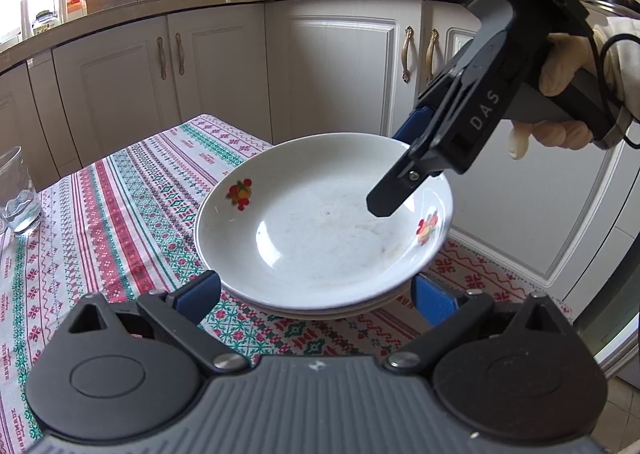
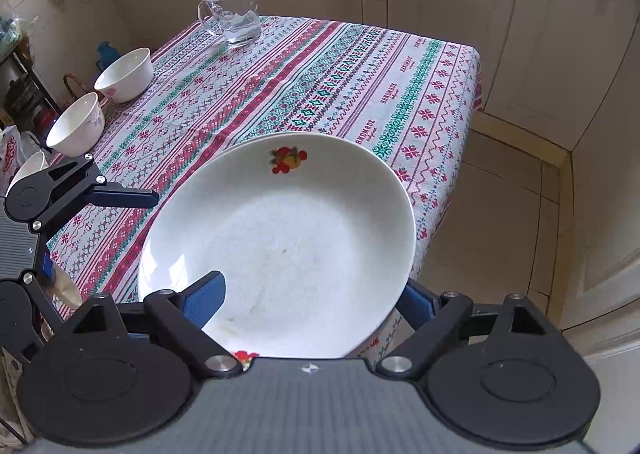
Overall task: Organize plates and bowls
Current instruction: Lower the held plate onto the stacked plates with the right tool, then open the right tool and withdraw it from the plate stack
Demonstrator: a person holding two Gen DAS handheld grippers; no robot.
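Two white bowls (image 2: 126, 74) (image 2: 76, 126) stand upright along the left edge of the table, one behind the other, and part of a third (image 2: 30, 168) shows nearer, cut off by the left gripper's frame. At the far left corner a glass mug (image 2: 234, 14) stands upright with a little water in it, its handle to the left. All of this rests on a striped, patterned tablecloth (image 2: 360, 66).

Right of the bowls, the left gripper (image 1: 316, 290) comes in low toward the stack of plates (image 2: 280, 222). Its jaws are spread wide, with one blue pad (image 1: 200, 294) by the stack's near-left rim and the other (image 1: 432, 298) tucked under the near-right rim. Whether either pad touches the china I cannot tell.

The plates sit at the near right corner of the table, close to its right edge. They lie flat, hollow side up, one nested in another. They are round, so no long axis; the top one carries fruit prints on its rim at the far side, the near side and the right.

At the right, the right gripper (image 2: 310, 286) points steeply down at the top plate, held in a gloved hand (image 1: 568, 66). Its jaws are apart and straddle the rim: one finger (image 2: 206, 300) hangs over the plate's hollow, and the other (image 2: 416, 302) is outside and below the edge. Neither pad presses on the plate.

White cabinets (image 1: 340, 66) stand beyond the table.
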